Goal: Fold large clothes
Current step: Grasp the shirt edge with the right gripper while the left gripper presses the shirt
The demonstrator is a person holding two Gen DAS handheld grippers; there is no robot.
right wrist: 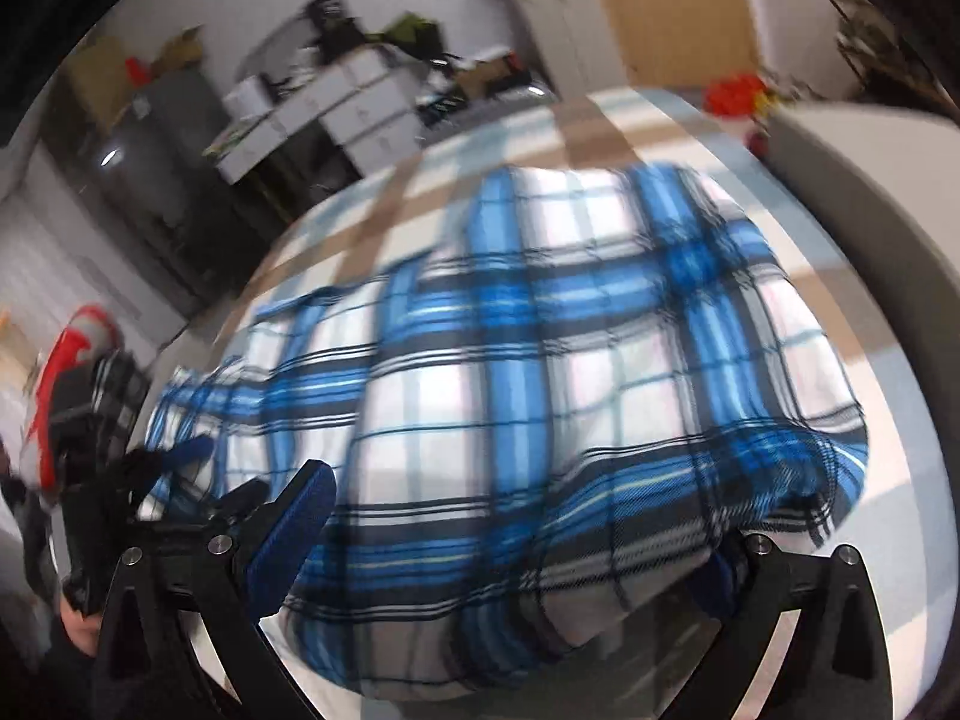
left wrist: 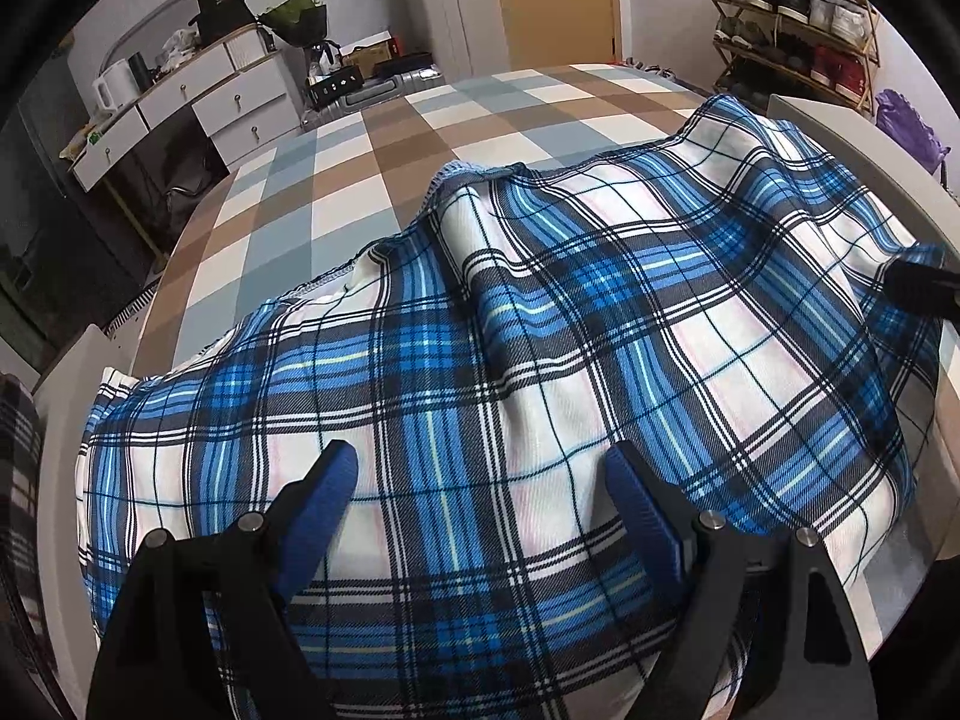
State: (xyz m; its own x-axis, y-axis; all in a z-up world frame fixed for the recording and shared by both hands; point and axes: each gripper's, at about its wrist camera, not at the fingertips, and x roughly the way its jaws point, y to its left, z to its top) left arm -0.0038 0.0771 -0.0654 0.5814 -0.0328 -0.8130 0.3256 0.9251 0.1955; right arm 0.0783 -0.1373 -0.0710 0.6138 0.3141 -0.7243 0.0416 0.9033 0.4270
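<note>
On the bed with the brown, grey and white checked cover (left wrist: 384,138) lies the large blue, white and black plaid garment of woven cloth (left wrist: 540,360), spread in soft ridges, with a stitched hem turned up along its far edge. Above its near part hangs the left gripper (left wrist: 480,480), black with blue pads, jaws wide apart, nothing clamped. From the right wrist view, which is blurred, the right gripper (right wrist: 510,528) also stands wide; cloth bulges up between its fingers, the right pad partly hidden under a fold.
</note>
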